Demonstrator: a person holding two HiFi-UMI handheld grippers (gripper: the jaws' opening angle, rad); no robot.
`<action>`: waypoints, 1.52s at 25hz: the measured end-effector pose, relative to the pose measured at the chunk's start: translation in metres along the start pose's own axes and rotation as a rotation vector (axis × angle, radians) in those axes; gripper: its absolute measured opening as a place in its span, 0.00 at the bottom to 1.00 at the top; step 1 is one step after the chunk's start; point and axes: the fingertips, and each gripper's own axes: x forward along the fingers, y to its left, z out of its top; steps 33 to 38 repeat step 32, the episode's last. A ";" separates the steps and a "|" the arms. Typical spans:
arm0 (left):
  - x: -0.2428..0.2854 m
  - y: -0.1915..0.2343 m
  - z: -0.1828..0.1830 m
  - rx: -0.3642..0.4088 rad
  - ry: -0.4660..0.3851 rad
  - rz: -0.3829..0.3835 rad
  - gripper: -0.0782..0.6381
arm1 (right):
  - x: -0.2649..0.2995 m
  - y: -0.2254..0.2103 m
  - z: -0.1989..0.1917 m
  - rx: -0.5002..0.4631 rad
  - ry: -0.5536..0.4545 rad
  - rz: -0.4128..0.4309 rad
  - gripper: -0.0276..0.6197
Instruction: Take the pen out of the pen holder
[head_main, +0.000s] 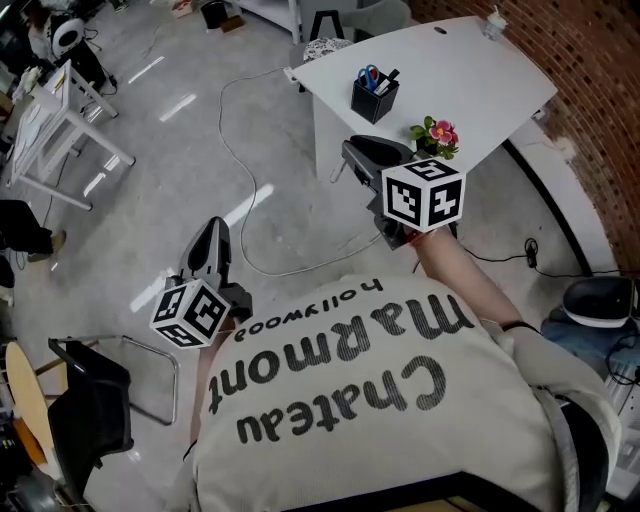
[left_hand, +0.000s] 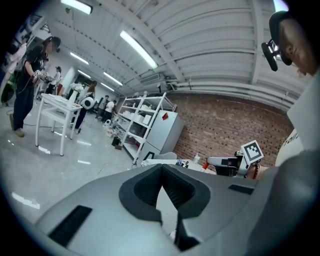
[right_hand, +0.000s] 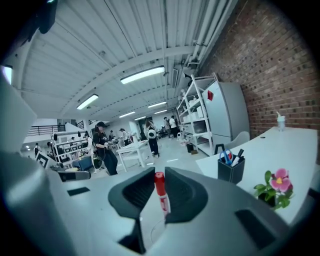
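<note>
head view, right gripper (head_main: 352, 150): held over the floor at frame centre, just short of the white table (head_main: 500, 70); the pen cannot be made out from here.
head view, pen holder (head_main: 374, 97): black, upright on the table at upper centre, blue-handled scissors (head_main: 369, 74) and a dark item standing in it; flower pot (head_main: 435, 135) at the near table edge.
head view, left gripper (head_main: 213, 228): lower left, over the floor, well apart from the table.
head view, writing: shirt reads "chateau marmont hollywood", seen upside down.
left gripper view, left gripper (left_hand: 161, 167): jaw tips meet, nothing between them.
right gripper view, right gripper (right_hand: 160, 174): jaws clamped on a red-capped pen (right_hand: 162, 199), cap pointing out past the tips.
right gripper view, pen holder (right_hand: 230, 171): at right of frame, well apart from the pen.
right gripper view, writing: print on the pen barrel too small to read.
task status: judged essentially done; pen is out of the holder and gripped. left: at most, setting it down.
</note>
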 end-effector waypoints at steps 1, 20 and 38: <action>0.000 -0.002 0.000 -0.001 -0.003 -0.004 0.11 | -0.002 0.001 0.001 0.002 -0.006 0.002 0.14; -0.024 -0.106 -0.042 -0.061 -0.027 0.000 0.11 | -0.091 -0.029 -0.019 -0.002 0.030 0.080 0.14; -0.057 -0.179 -0.088 -0.094 -0.054 0.054 0.11 | -0.165 -0.061 -0.055 -0.002 0.063 0.122 0.14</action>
